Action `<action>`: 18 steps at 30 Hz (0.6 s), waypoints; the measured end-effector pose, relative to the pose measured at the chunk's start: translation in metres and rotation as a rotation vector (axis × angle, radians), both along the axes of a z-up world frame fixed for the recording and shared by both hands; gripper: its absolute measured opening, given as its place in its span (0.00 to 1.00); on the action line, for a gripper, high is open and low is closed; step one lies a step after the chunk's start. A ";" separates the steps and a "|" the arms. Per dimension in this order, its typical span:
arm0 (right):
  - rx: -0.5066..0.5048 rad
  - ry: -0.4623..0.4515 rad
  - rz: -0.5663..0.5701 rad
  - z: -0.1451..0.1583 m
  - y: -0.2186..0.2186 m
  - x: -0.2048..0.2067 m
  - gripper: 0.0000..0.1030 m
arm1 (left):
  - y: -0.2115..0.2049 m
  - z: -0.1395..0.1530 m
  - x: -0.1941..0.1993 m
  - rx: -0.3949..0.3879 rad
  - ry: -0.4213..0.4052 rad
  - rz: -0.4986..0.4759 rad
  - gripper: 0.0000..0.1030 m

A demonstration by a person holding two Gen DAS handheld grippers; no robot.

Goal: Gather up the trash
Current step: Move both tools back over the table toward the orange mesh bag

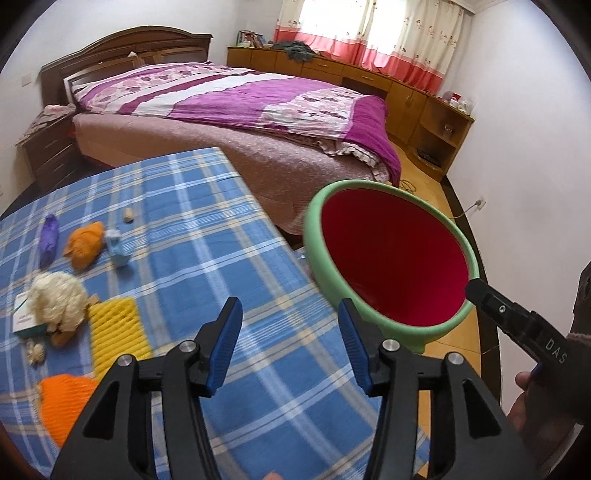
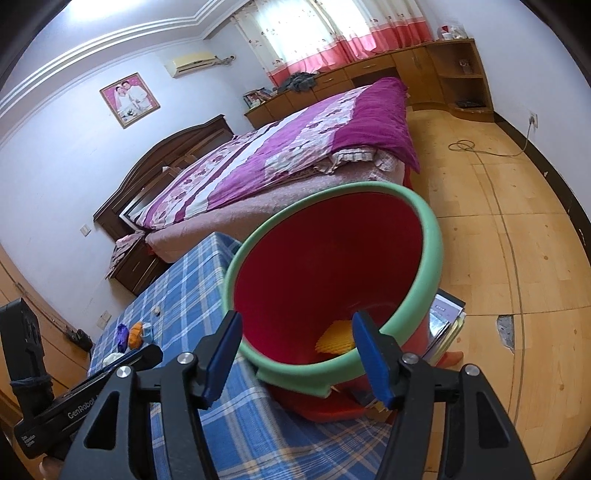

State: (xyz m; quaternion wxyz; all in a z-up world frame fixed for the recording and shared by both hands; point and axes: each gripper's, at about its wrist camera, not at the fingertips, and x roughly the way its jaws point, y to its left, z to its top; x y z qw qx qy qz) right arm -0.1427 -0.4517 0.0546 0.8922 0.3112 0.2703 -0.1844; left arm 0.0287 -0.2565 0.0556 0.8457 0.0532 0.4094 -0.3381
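Both jaws stand wide open, holding nothing: left gripper (image 1: 290,345) over the blue checked table (image 1: 192,236), right gripper (image 2: 297,356) at the rim of the red bin (image 2: 328,266) beside the table. Yellow foam net (image 2: 338,338) lies inside the bin; orange net (image 1: 64,402) lies on the table.

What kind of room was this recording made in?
A home bedroom, most likely: a made bed with a wooden headboard, a curtained window, and a framed portrait on the wall.

Green-rimmed red plastic bin (image 2: 332,280): lower body hidden behind its own rim. Yellow ribbed foam piece (image 2: 338,341) inside, partly hidden by rim. Orange mesh foam sleeve (image 1: 64,404) partly behind left gripper. Small beige object (image 1: 128,215): unidentifiable.
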 end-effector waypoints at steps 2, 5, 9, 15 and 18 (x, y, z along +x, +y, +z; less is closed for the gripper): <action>0.000 0.001 0.016 0.001 0.005 0.001 0.63 | 0.010 0.000 -0.001 0.009 0.000 0.013 0.53; 0.000 0.005 0.043 0.002 0.014 0.005 0.63 | 0.027 -0.001 -0.001 0.022 0.002 0.040 0.53; -0.004 0.008 0.078 0.004 0.028 0.009 0.64 | 0.047 -0.004 0.000 0.033 0.004 0.081 0.53; -0.012 0.019 0.126 0.005 0.052 0.016 0.64 | 0.077 -0.004 0.003 0.037 0.000 0.144 0.53; -0.012 0.030 0.147 0.004 0.060 0.020 0.64 | 0.087 -0.007 0.004 0.045 -0.001 0.165 0.53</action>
